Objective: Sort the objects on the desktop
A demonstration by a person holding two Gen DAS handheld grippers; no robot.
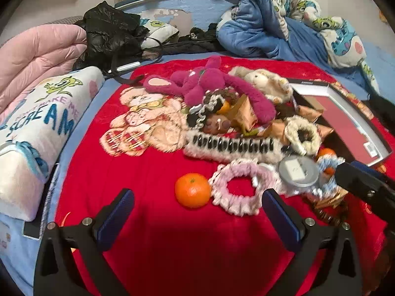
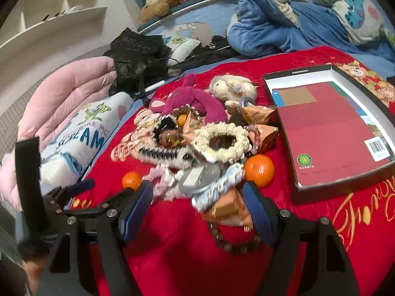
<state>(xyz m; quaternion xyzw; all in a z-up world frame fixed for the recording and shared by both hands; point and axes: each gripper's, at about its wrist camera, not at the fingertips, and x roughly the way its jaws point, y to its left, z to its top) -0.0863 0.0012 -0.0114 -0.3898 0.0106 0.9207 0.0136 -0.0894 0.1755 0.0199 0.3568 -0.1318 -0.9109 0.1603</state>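
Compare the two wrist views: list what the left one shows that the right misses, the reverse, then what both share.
Only the left wrist view: the open left tool with nothing between its pads, and a full sight of the bear print on the red blanket.

Only the right wrist view: white shelves, the whole open box with a red book inside, a bead bracelet, and the open right tool around a tan packet.

Both: the near-left orange, pink scrunchie, round silver case, cream scrunchie, magenta plush.
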